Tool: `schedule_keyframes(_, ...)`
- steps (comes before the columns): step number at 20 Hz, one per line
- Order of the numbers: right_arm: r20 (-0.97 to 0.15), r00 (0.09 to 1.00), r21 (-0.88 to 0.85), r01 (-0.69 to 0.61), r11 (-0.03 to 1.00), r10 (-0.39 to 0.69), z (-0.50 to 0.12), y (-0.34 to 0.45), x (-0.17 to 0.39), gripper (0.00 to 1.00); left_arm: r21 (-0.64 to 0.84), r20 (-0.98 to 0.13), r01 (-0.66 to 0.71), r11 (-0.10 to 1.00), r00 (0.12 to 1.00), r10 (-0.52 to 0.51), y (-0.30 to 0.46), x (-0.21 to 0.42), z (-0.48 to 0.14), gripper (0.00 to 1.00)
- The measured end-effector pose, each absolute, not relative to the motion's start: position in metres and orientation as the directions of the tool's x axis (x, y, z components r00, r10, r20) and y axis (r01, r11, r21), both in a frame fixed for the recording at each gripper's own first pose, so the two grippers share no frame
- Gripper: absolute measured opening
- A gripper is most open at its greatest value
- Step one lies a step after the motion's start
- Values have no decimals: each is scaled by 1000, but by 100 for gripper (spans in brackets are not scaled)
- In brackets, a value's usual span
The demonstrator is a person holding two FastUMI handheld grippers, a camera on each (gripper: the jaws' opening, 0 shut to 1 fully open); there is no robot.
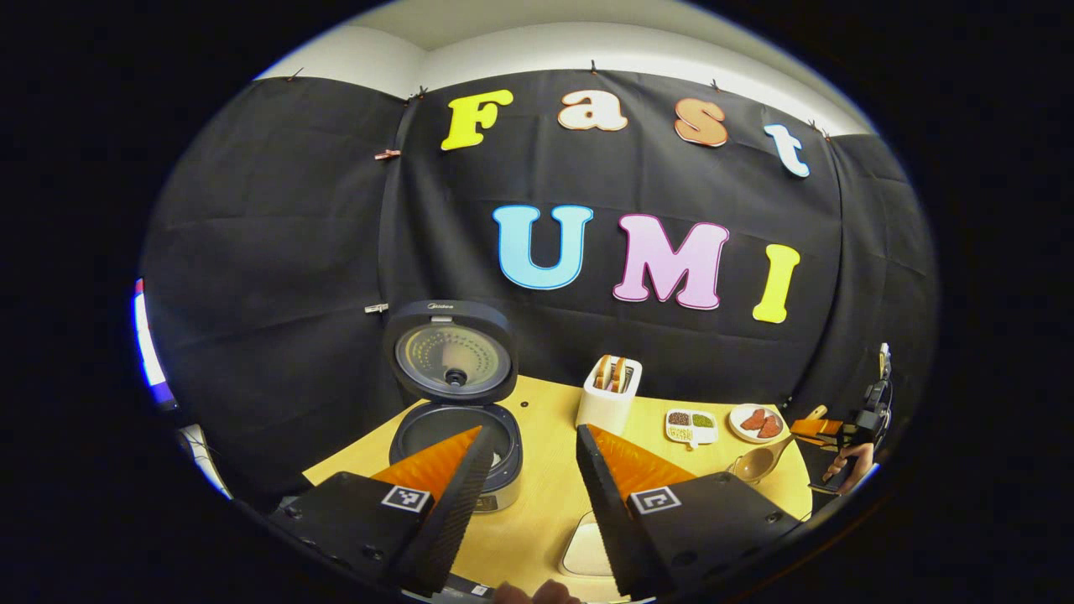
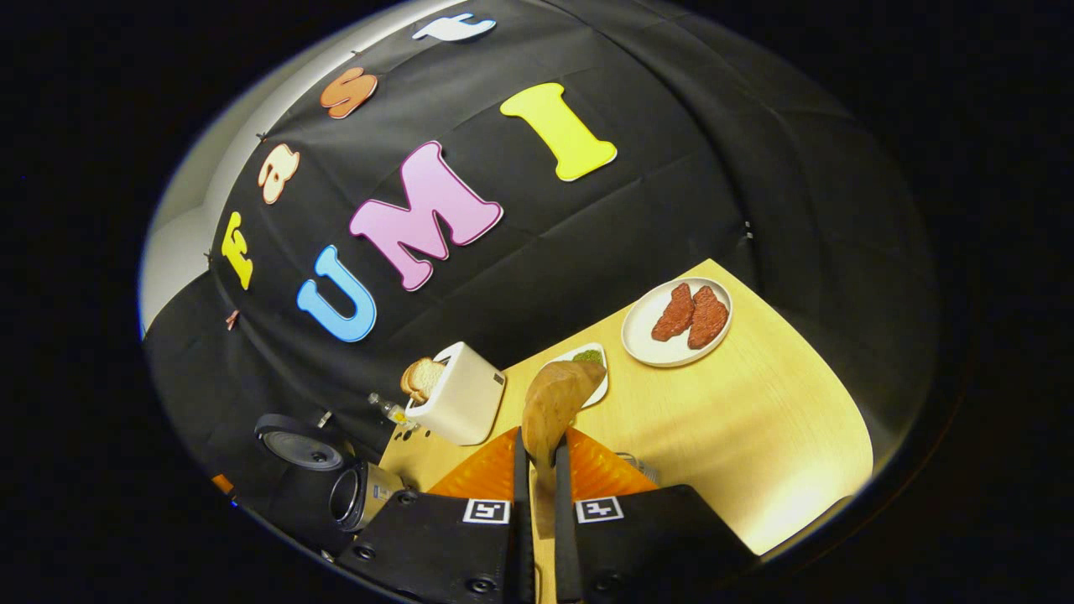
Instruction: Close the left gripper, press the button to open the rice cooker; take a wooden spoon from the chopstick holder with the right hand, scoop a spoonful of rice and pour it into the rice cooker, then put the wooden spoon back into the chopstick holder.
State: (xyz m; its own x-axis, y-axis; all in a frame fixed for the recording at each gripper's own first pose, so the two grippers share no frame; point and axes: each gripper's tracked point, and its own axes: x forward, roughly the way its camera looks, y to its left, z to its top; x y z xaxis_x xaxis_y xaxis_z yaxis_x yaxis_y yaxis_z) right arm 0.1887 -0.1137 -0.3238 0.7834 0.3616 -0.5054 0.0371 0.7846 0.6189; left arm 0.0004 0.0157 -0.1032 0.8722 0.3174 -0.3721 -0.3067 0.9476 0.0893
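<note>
Holding my left gripper (image 1: 532,470) low over the yellow table (image 1: 545,503), I keep its fingers spread wide with nothing between them. Just past the left finger sits the rice cooker (image 1: 457,445), its lid (image 1: 451,352) standing upright and the dark inner pot exposed. Behind the right finger stands a white toaster (image 1: 610,394) with bread slices in its slots. To the right of that lie a small divided dish (image 1: 691,425) of grains and a white plate (image 1: 755,422) with two reddish patties. At the far right of the left gripper view, my right gripper (image 1: 818,429), with a hand below it, carries the wooden spoon (image 1: 759,460), its bowl hanging low above the table's right edge.

In the right gripper view, which is rolled well to one side, my right gripper (image 2: 538,457) has its fingers nearly together, both pressing on the handle of the wooden spoon (image 2: 554,403). The spoon's bowl juts forward, overlapping the divided dish (image 2: 587,362). I cannot tell whether the bowl holds any rice. The toaster (image 2: 457,394) is to the left, the plate (image 2: 675,323) of patties to the upper right, and the rice cooker (image 2: 357,495) lies low at the left with its lid (image 2: 302,449) open.
</note>
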Motion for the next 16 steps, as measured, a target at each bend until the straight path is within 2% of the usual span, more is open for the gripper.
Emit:
schedule_keyframes(8,-576,742,552,45,833,342,-376,-115,193,14,122,-358,-285,951,881,310,2,16,-92,72)
schedule_keyframes(12,-581,753,527,60,848,307,-382,-119,199,14,108,-365,-311,944,871,328,12,13,-92,72)
schedule_keyframes(16,-598,742,427,-24,904,302,-388,-101,179,14,90,-369,-323,942,868,332,15,10,-93,72)
